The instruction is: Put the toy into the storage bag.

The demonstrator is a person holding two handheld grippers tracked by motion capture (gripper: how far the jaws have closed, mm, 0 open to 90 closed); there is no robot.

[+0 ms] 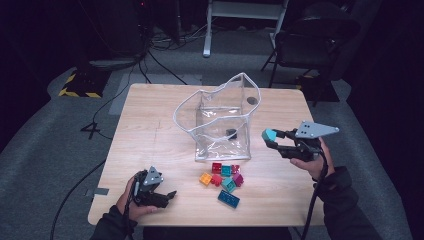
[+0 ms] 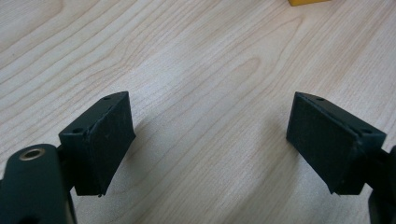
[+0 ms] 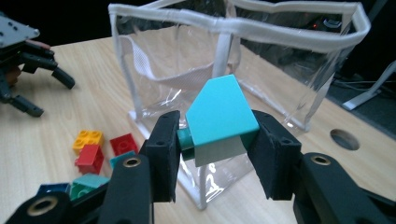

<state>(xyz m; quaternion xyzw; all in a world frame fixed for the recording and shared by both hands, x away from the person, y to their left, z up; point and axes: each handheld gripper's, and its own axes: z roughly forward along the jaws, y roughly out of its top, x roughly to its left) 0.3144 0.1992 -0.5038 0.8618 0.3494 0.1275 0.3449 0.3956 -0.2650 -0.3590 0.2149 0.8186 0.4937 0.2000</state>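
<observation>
The right gripper (image 3: 217,135) pinches a teal sloped brick (image 3: 219,109) across its sides, one black pad on each flank. The brick's angled end points up and forward, away from the hand. In the high view this gripper (image 1: 274,138) hangs off the table (image 1: 150,125), with the brick (image 1: 270,134) at its tip facing left. Straight ahead of the jaws, just beyond the brick, stands the clear plastic bag with white trim (image 3: 280,31). Its near wall faces the gripper, and its open mouth is on top, higher than the brick in the right gripper view. That is the relation that counts: the bag (image 1: 248,82) lies to the left of the held brick, and the rim looks to be above it, so I judge the brick must go up over the near edge before it can drop inside. The rim is crumpled and leans, which makes the opening uneven. A small dark piece (image 1: 231,132) already lies on the bag's floor. The remaining loose bricks (image 1: 225,177) sit in a cluster on the table in front of the bag, between the two hands. The left gripper (image 1: 167,196) rests low at the near left, well apart from the bag, and in its own view its jaws stand spread over bare wood, holding nothing. The right hand is clearly the nearer one
</observation>
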